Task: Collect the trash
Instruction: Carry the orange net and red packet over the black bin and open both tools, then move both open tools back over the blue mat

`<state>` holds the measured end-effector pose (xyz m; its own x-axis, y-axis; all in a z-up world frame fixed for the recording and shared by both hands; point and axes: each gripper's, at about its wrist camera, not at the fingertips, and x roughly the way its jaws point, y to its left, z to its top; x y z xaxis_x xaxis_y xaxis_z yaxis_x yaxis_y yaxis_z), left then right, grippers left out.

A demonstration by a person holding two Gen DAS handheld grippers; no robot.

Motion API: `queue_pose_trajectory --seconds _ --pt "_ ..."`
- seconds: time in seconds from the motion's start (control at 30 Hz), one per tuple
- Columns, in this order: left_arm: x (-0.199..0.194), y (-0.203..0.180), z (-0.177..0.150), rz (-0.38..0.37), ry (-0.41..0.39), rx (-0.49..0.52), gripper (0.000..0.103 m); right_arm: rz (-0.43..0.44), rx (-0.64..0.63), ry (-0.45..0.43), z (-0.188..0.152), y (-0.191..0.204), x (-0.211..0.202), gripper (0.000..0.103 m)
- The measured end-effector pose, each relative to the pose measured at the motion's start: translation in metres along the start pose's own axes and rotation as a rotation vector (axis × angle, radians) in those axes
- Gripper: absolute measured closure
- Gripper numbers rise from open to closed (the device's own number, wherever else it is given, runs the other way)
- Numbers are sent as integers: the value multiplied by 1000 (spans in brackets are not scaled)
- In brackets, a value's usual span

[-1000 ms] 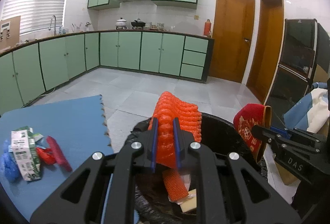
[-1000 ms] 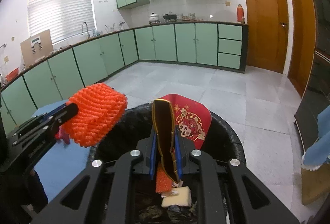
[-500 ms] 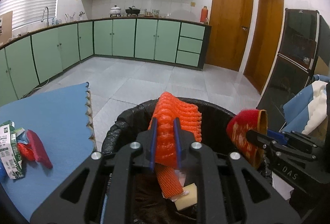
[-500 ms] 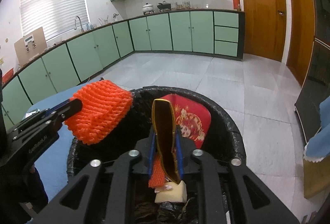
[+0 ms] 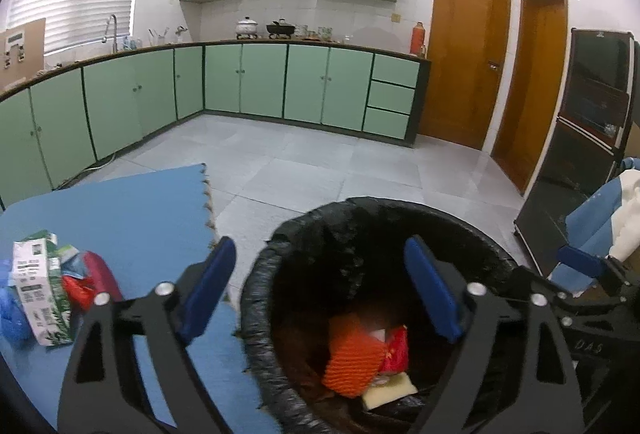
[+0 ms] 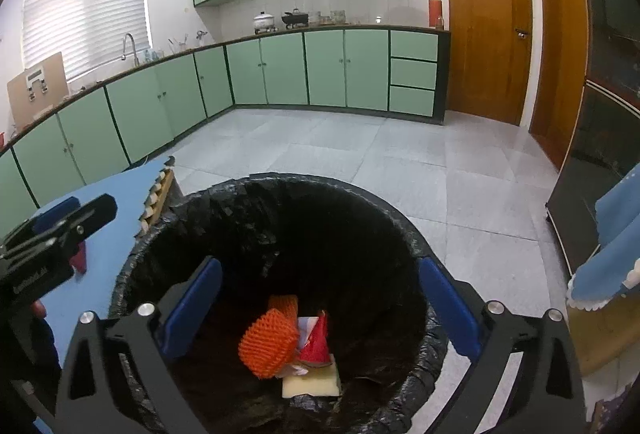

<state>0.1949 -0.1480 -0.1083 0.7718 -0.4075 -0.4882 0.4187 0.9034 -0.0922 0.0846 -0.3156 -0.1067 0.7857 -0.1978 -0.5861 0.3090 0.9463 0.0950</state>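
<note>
A bin lined with a black bag point(image 5: 304, 234) point(image 6: 280, 186) stands by the blue mat. Inside lie an orange foam net point(image 5: 352, 362) point(image 6: 268, 346), a red envelope point(image 5: 396, 350) point(image 6: 316, 338) and a pale yellow sponge point(image 5: 390, 392) point(image 6: 312, 382). My left gripper point(image 5: 320, 286) is open and empty over the bin's left rim. My right gripper point(image 6: 320, 302) is open and empty over the bin. On the mat at the left lie a green-white carton point(image 5: 38, 298), red wrappers point(image 5: 92, 282) and blue plastic point(image 5: 12, 314).
The blue foam mat point(image 5: 132, 218) lies left of the bin, its toothed edge point(image 6: 158, 194) next to the rim. A dark cabinet point(image 5: 576, 162) and a blue-white cloth point(image 5: 608, 218) stand at the right. Grey tiled floor point(image 6: 360, 154) runs to green cupboards behind.
Both grippers opened. The orange net dropped from the left gripper and the red envelope from the right one; both now lie in the bin.
</note>
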Motion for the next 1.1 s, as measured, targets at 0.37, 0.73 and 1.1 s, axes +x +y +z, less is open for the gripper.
queue_pose_trajectory --seconds 0.37,0.73,1.1 --pt "-40 58 2 81 -39 -37 11 81 -34 -33 12 45 -9 6" --pt "-92 126 -13 232 -79 -73 11 198 -84 -24 6 118 -3 6" --pt "-127 201 -26 394 -90 -121 11 292 -142 -34 0 189 4 6"
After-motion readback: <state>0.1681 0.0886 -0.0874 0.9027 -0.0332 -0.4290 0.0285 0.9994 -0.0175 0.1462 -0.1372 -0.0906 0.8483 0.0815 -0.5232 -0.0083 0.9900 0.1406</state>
